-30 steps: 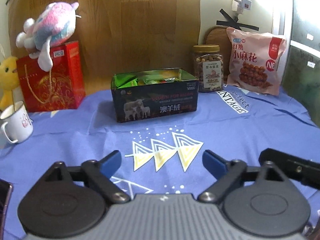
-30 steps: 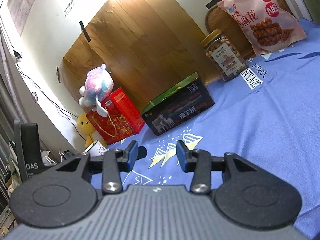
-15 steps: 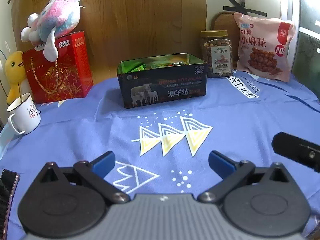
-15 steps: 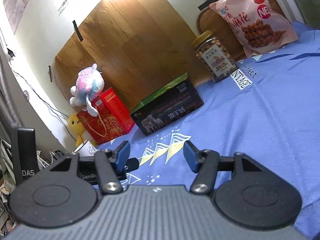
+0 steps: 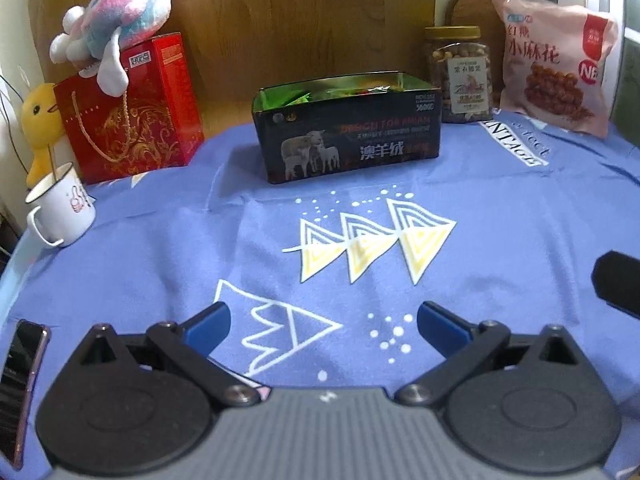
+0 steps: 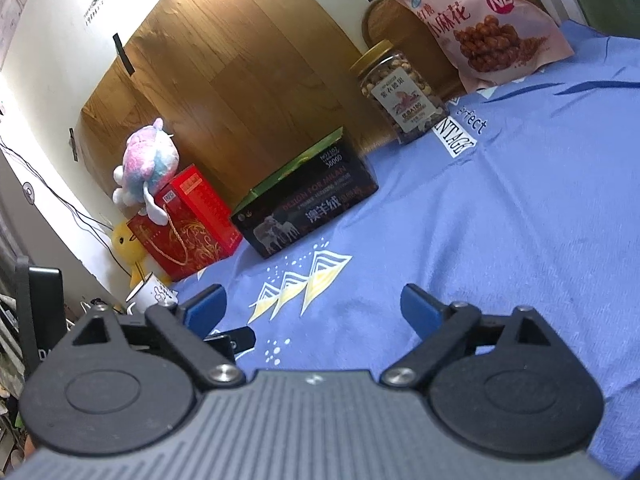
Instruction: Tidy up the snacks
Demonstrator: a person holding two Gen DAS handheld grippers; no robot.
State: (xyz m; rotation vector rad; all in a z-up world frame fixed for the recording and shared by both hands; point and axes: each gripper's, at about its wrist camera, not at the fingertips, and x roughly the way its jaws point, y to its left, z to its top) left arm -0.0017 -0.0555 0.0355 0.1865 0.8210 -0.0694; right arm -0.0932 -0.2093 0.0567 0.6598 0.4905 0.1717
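A black open tin (image 5: 352, 140) (image 6: 308, 210) with green snack packets inside stands at the back of the blue cloth. To its right are a clear jar of nuts (image 5: 460, 76) (image 6: 400, 92) and a pink snack bag (image 5: 552, 68) (image 6: 476, 20) leaning on the wall. My left gripper (image 5: 322, 324) hovers open over the cloth's near part, nothing between its blue pads. My right gripper (image 6: 312, 308) is also over the near cloth, its jaws opening, with nothing between them. A black part of the right gripper shows at the right edge of the left wrist view.
A red gift bag (image 5: 132, 112) with a pink plush toy (image 5: 116, 20) on top stands at the back left, beside a yellow duck toy (image 5: 40, 120) and a white mug (image 5: 60, 208). A phone (image 5: 20, 368) lies at the near left edge. A wooden panel backs the table.
My right gripper's jaws have spread from narrow to wide. The left jaws widened a little and its view tipped downward, so the tin now sits higher in frame.
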